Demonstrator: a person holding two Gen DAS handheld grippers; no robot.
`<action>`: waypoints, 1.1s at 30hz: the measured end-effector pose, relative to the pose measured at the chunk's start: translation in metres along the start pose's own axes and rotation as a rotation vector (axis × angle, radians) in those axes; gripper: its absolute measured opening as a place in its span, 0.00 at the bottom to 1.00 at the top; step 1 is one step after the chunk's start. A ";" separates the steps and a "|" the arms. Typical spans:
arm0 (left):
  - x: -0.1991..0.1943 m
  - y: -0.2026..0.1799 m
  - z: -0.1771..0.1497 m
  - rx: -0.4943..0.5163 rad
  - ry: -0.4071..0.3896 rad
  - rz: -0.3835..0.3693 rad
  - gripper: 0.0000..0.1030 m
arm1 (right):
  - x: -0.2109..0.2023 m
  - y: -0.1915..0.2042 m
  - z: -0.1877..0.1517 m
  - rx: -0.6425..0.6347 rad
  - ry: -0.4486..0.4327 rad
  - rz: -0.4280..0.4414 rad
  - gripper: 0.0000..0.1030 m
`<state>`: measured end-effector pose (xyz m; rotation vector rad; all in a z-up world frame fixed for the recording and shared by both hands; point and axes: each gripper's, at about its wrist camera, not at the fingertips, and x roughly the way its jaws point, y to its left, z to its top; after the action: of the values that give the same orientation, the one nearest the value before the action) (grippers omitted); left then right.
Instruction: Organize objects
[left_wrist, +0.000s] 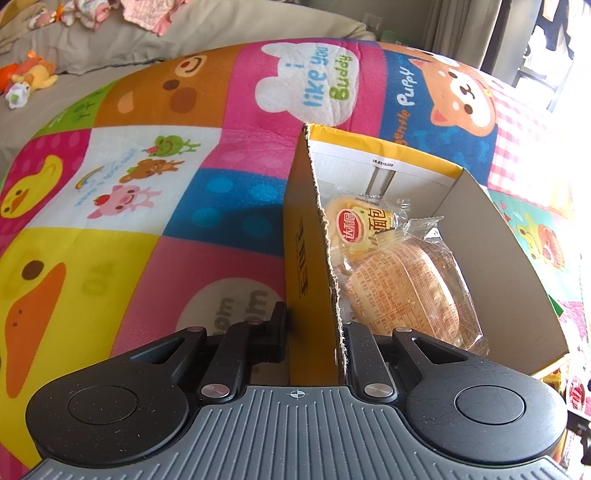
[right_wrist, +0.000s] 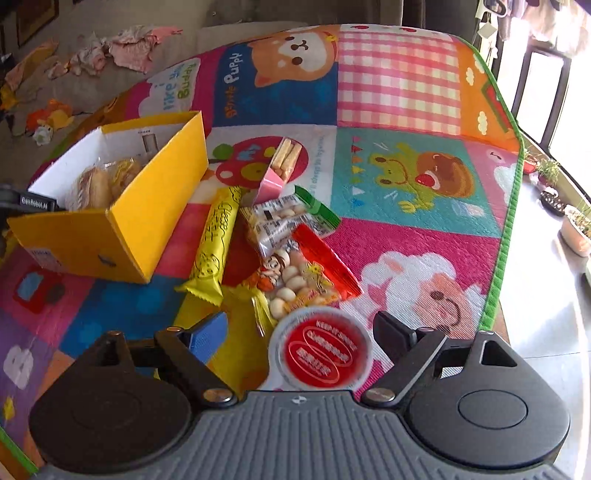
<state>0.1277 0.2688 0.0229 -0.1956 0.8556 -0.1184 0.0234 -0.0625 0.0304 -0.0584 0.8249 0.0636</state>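
My left gripper (left_wrist: 314, 332) is shut on the near wall of the yellow cardboard box (left_wrist: 306, 258), one finger outside and one inside. Two wrapped bread buns (left_wrist: 399, 280) lie in the box. In the right wrist view the box (right_wrist: 147, 218) stands at the left on the mat. My right gripper (right_wrist: 299, 336) is open, its fingers either side of a white cup with a red lid (right_wrist: 321, 350). Ahead of it lie a red snack bag (right_wrist: 295, 277), a yellow snack bar (right_wrist: 216, 240), a clear-and-green packet (right_wrist: 288, 218) and a pink biscuit-stick pack (right_wrist: 280, 170).
Everything sits on a colourful cartoon play mat (right_wrist: 399, 85). A sofa with clothes and a plush toy (left_wrist: 33, 74) lies beyond the mat. The mat's green edge (right_wrist: 506, 236) is on the right, with bare floor and potted plants (right_wrist: 576, 225) past it.
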 end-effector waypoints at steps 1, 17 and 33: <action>0.000 0.000 0.000 0.000 0.000 0.000 0.15 | -0.001 0.001 -0.004 -0.009 0.005 -0.021 0.85; 0.000 0.000 0.000 -0.006 -0.002 -0.001 0.15 | -0.013 0.029 0.002 -0.085 -0.092 -0.046 0.90; 0.000 0.000 0.000 -0.007 0.000 0.000 0.15 | 0.024 0.024 0.006 -0.061 -0.054 -0.163 0.90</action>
<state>0.1278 0.2693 0.0232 -0.2024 0.8557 -0.1158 0.0416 -0.0369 0.0162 -0.1810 0.7614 -0.0633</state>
